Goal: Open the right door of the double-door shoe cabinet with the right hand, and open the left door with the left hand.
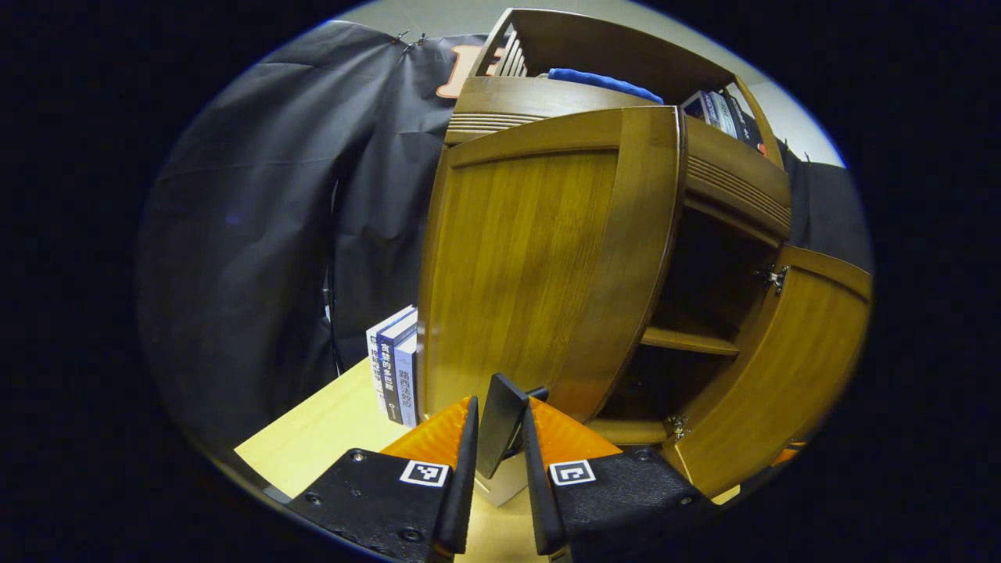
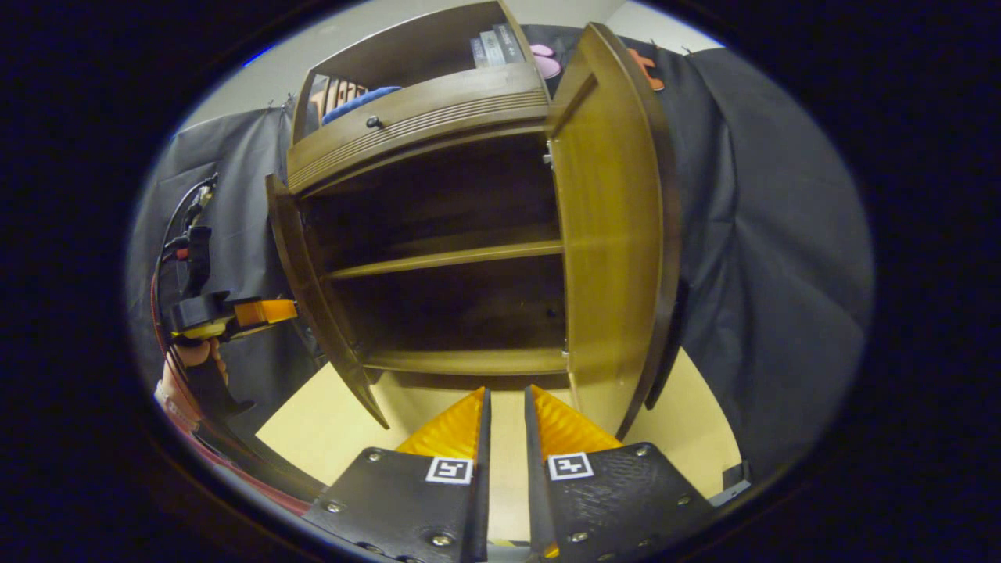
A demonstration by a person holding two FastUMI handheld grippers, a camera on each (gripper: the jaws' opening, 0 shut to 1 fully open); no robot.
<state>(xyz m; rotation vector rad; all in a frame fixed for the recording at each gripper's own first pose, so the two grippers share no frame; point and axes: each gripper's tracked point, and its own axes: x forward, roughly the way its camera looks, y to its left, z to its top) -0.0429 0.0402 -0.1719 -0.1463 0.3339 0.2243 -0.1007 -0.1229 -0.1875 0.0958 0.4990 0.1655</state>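
The shoe cabinet stands on the table with both doors swung out; the left gripper has its jaws clamped on the left door handle, while the right gripper hangs free, jaws nearly together on nothing. Pulling the left door wider could, I judge, knock the books standing just beside it on the left. The right door sits near the right gripper and could be bumped.

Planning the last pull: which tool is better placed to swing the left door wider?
Left. The left tool grips the left door's handle; the right tool sits empty by the wide-open right door.
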